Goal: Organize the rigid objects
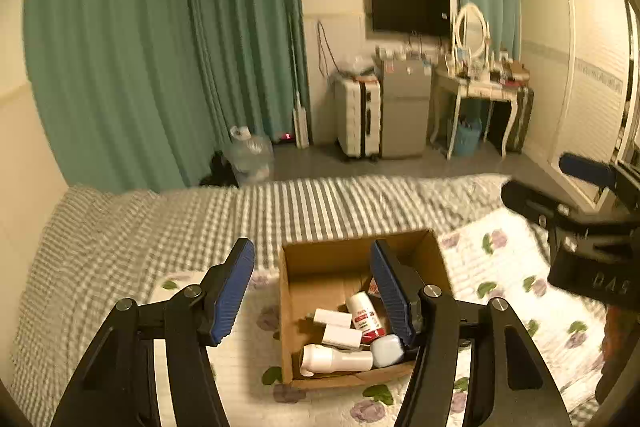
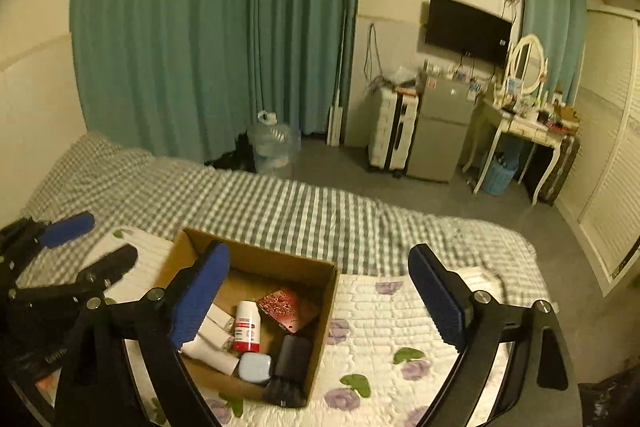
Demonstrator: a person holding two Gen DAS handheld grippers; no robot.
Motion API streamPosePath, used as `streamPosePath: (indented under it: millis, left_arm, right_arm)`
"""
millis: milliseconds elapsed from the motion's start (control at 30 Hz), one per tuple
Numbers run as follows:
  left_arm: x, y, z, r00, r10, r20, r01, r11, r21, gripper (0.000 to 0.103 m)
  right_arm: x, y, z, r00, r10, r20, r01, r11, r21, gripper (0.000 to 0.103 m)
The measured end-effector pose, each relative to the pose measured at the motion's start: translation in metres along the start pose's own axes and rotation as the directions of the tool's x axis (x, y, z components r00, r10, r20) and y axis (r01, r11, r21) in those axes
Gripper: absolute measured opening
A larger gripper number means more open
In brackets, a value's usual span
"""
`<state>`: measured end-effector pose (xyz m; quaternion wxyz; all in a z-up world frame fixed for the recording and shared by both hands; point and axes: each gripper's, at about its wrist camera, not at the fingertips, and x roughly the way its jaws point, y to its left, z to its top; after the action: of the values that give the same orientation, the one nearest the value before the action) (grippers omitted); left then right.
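An open cardboard box (image 1: 434,255) (image 2: 326,301) sits on a floral quilt on the bed. Inside lie a white bottle (image 1: 336,358), a red-and-white can (image 1: 364,313) (image 2: 247,325), a pale blue case (image 1: 386,350) (image 2: 255,366), white small boxes (image 1: 340,335), a red packet (image 2: 282,305) and a black item (image 2: 292,357). My left gripper (image 1: 312,291) is open and empty above the box. My right gripper (image 2: 320,301) is open and empty above the box's right side. Each gripper shows in the other's view, the right one (image 1: 560,187) and the left one (image 2: 92,239).
The floral quilt (image 1: 508,267) (image 2: 400,323) lies on a checked bedspread (image 1: 160,219) (image 2: 280,203). Beyond the bed are green curtains, a water jug (image 2: 274,147), a suitcase (image 1: 358,115), a small fridge (image 1: 404,107) and a vanity table (image 2: 524,131).
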<state>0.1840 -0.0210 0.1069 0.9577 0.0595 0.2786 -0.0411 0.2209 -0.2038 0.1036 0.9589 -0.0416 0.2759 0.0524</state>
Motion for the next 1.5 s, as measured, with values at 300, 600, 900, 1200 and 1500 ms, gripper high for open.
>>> streamPosePath:
  millis: [300,600,900,1200,1500]
  left_arm:
    - [-0.091,0.003,0.006,0.992,0.024,0.126,-0.021,0.999,-0.026,0.069]
    - [-0.134,-0.004,-0.024,0.973,0.075,0.220,-0.066,0.997,-0.050,0.069]
    - [-0.128,-0.010,-0.075,0.967,0.087,0.240,-0.064,0.993,-0.102,0.069]
    - [-0.078,-0.027,-0.131,0.976,0.107,0.188,-0.097,0.993,-0.063,0.069]
    - [-0.043,-0.029,-0.161,0.986,0.123,0.108,-0.118,0.992,-0.048,0.069]
  right_arm:
    - [-0.104,-0.002,0.001,0.996,-0.004,0.093,0.003,1.000,0.012,0.103]
    - [-0.157,-0.003,-0.023,0.990,0.008,0.144,-0.011,1.000,0.021,0.103]
    - [-0.169,-0.001,-0.084,0.983,0.016,0.181,-0.027,0.998,0.062,0.103]
    - [-0.107,0.003,-0.147,0.988,-0.005,0.155,-0.001,0.999,0.041,0.103]
    - [-0.070,-0.005,-0.166,0.994,0.004,0.108,-0.010,0.998,0.056,0.103]
